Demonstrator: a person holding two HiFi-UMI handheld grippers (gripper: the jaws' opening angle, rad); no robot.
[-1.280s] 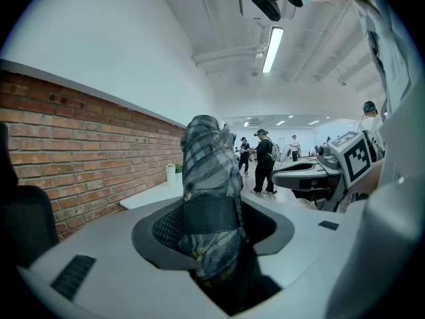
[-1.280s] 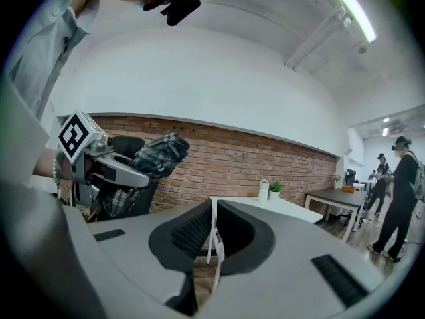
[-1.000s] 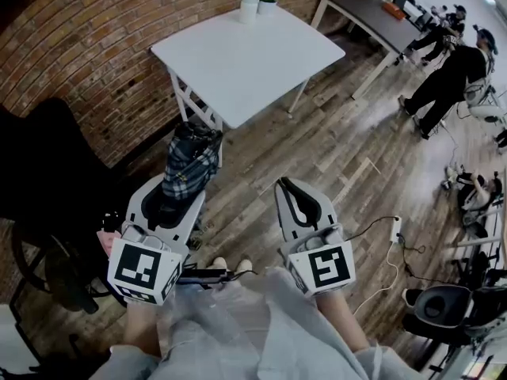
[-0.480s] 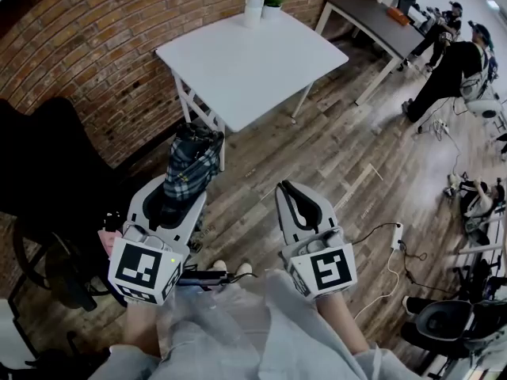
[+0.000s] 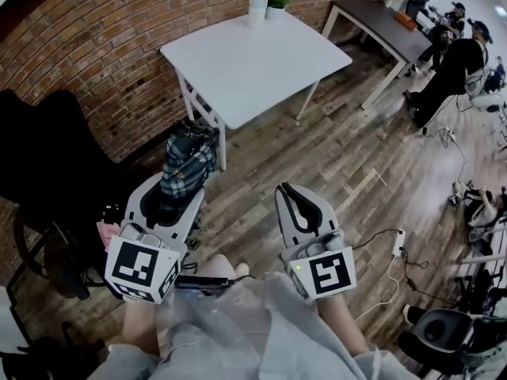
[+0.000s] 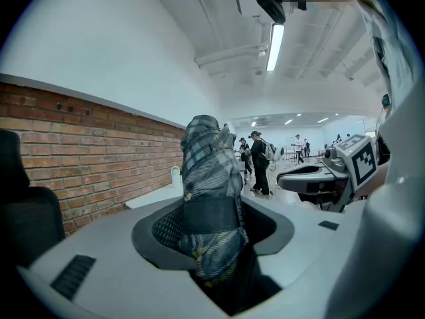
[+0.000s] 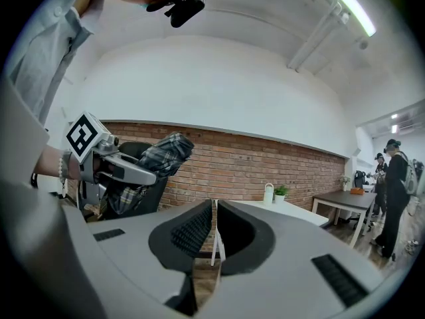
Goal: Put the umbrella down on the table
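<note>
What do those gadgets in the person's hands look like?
Left tongs and right tongs are pale grey plastic with black ribbed pads. Each carries a white cube with black square markers. The person's shirt is light grey.

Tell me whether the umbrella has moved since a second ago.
Yes, slightly. The umbrella had its tip overlapping the table leg a second ago; now the tip sits just left of that leg, clear of it.

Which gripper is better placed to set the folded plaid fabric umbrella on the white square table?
Left. The left gripper is clamped on the folded plaid fabric umbrella, which points toward the white square table ahead; the right gripper is shut and empty beside it.
</note>
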